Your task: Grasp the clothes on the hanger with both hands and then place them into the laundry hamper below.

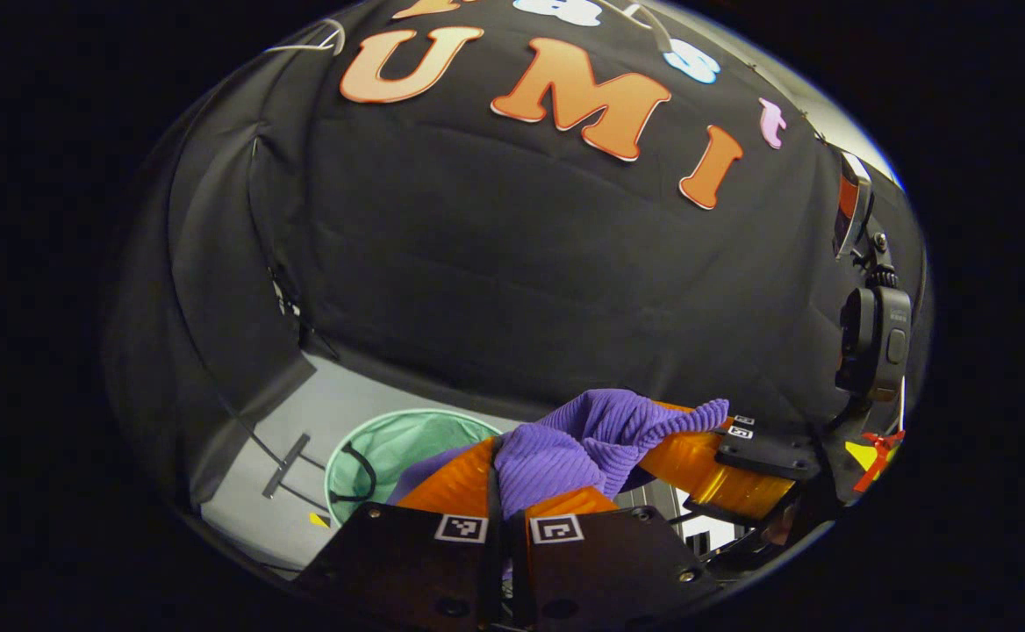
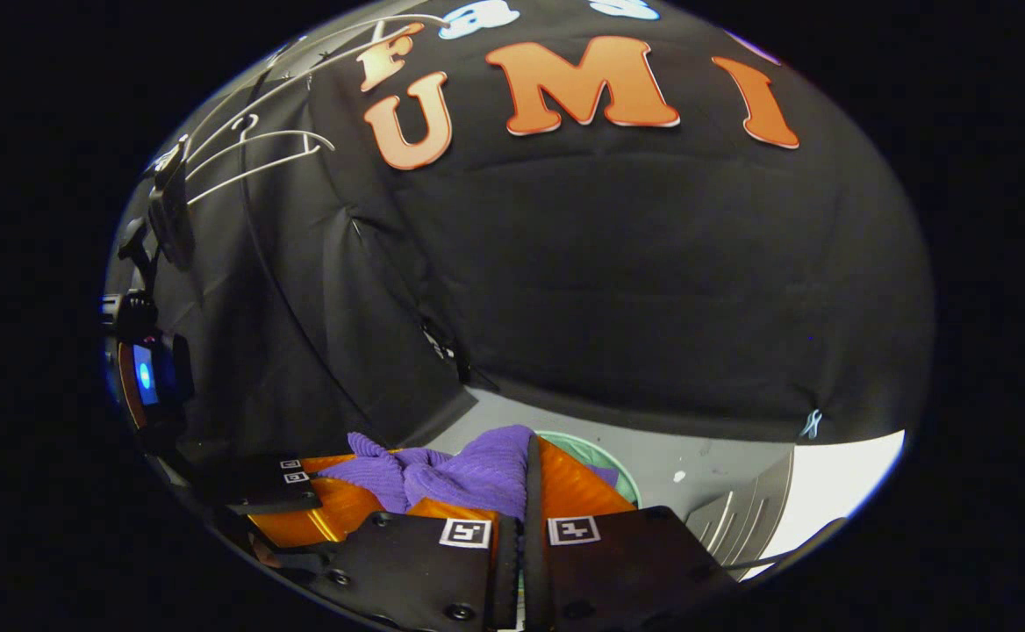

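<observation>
Left gripper [image 1: 505, 491] fingers clenched on purple cloth [image 1: 583, 439] | right gripper [image 2: 526, 487] likewise | green hamper [image 1: 390, 448] below

My two gripper cameras face the black cloth wall [image 1: 512, 290] from above, sharing the green mesh hamper [image 1: 407, 443] below.

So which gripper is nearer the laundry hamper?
Left, probably. The left gripper holds the purple garment just right of the green hamper; the right gripper grips the same garment, with the hamper mostly hidden beyond its fingers.
</observation>
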{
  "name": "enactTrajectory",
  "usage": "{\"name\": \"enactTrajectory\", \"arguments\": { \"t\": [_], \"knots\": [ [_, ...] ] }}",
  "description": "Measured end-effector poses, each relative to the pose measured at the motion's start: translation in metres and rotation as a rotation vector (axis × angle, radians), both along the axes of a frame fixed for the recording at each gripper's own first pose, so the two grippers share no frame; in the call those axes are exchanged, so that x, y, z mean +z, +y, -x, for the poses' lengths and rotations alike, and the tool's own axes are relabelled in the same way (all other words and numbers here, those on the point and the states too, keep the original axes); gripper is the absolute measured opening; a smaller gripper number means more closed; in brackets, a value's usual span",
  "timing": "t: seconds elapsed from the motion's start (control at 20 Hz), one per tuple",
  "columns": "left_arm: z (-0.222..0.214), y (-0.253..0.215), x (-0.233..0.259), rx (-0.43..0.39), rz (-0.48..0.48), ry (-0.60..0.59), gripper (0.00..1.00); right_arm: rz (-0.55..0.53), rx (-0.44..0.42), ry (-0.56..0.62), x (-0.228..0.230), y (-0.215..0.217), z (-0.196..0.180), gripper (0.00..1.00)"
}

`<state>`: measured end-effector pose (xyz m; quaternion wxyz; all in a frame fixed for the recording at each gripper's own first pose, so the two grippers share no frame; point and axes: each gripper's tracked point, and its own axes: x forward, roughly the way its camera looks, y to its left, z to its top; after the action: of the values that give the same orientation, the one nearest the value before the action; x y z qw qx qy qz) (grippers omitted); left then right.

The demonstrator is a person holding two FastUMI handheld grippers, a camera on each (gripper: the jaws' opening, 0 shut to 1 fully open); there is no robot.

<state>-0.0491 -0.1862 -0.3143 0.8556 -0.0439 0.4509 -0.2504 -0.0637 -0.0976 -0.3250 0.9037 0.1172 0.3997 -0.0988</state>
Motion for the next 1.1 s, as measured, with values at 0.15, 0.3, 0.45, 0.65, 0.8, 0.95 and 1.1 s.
{"name": "enactTrajectory", "arguments": {
  "t": [0.15, 0.3, 0.45, 0.65, 0.8, 0.95, 1.1],
  "knots": [
    [0.007, -0.001, -0.018, 0.01, -0.06, 0.115, 0.05, -0.064, -0.019, 0.134, -0.036, 0.005, 0.01, 0.1],
    [0.017, 0.005, -0.033, 0.022, -0.074, 0.186, 0.06, -0.075, -0.036, 0.227, -0.051, 0.01, 0.024, 0.11],
    [0.018, 0.007, -0.038, 0.044, -0.075, 0.218, 0.06, -0.061, -0.038, 0.268, -0.056, 0.005, 0.029, 0.11],
    [0.017, 0.011, -0.042, 0.053, -0.098, 0.229, 0.0, -0.067, -0.03, 0.297, -0.067, 0.007, 0.032, 0.12],
    [0.019, 0.015, -0.045, 0.044, -0.123, 0.236, 0.18, -0.089, -0.031, 0.302, -0.071, 0.012, 0.03, 0.19],
    [0.014, 0.016, -0.044, 0.067, -0.109, 0.213, 0.31, -0.085, -0.019, 0.295, -0.071, 0.013, 0.026, 0.63],
    [0.004, 0.032, -0.043, 0.089, -0.158, 0.177, 0.77, -0.071, -0.04, 0.318, -0.073, 0.007, 0.032, 0.76]
  ]
}}
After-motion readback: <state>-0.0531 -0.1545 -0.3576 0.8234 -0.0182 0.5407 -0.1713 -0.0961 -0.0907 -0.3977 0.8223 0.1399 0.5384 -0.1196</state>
